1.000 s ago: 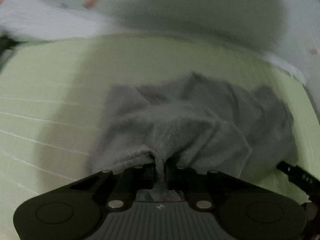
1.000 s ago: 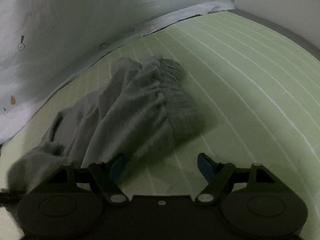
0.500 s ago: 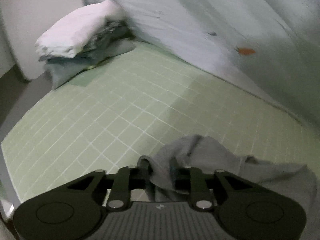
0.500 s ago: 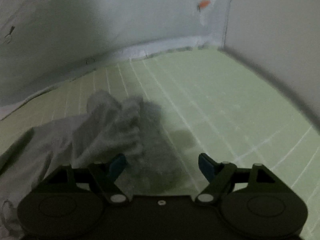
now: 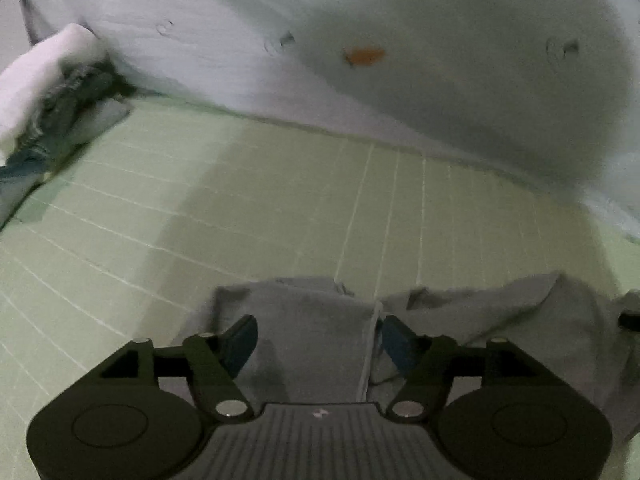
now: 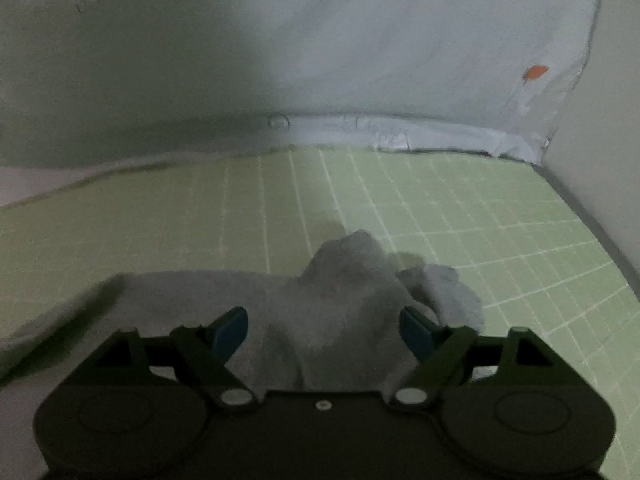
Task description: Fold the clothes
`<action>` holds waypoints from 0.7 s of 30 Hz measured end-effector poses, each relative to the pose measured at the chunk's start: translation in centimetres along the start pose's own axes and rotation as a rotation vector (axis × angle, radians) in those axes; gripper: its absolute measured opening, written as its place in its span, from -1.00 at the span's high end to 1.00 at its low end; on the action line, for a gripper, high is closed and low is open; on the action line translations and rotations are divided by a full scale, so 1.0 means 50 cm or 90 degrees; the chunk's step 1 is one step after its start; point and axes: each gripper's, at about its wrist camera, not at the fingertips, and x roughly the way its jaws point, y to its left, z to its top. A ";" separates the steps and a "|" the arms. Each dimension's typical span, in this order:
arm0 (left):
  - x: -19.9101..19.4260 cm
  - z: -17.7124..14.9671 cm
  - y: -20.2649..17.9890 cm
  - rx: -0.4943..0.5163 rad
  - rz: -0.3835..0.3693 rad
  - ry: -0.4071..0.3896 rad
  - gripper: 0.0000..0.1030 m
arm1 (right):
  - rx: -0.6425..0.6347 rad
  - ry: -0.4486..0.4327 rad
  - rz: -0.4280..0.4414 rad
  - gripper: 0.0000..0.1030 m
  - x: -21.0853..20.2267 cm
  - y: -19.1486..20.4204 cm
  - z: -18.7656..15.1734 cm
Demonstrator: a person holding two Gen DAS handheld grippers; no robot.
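grey garment [image 5: 320, 332] – below opening left gripper [image 5: 318, 340]

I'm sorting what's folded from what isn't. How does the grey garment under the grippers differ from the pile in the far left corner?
The grey garment lies crumpled and spread on the green mat; the pile is stacked. The garment is one grey piece; the pile has a white piece over darker ones. The garment sits near; the pile sits against the pale sheet. Both rest on the mat.

Dim light; green gridded mat [image 5: 280, 208]; pale printed sheet [image 5: 400, 20] behind; plain wall [image 6: 600, 120] at right.
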 end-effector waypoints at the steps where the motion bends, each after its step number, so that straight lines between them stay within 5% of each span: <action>1: 0.016 -0.002 -0.006 -0.001 0.008 0.013 -0.36 | -0.007 0.002 -0.004 -0.61 0.009 -0.001 0.002; 4: 0.053 -0.008 -0.018 -0.008 0.024 0.038 -0.32 | -0.034 -0.002 -0.010 -0.50 0.025 -0.003 0.002; 6: 0.068 -0.007 -0.024 -0.003 0.050 0.044 0.22 | -0.059 -0.012 -0.025 -0.04 0.030 -0.002 0.004; 8: 0.074 -0.005 -0.025 0.003 0.073 0.039 0.69 | -0.076 -0.028 -0.034 0.78 0.028 -0.004 0.008; 14: 0.079 0.052 0.004 -0.023 0.100 -0.010 0.77 | -0.046 -0.077 -0.011 0.97 0.015 -0.031 0.048; 21: -0.035 0.211 0.045 -0.081 0.092 -0.177 0.78 | 0.002 -0.242 -0.046 0.98 -0.100 -0.073 0.155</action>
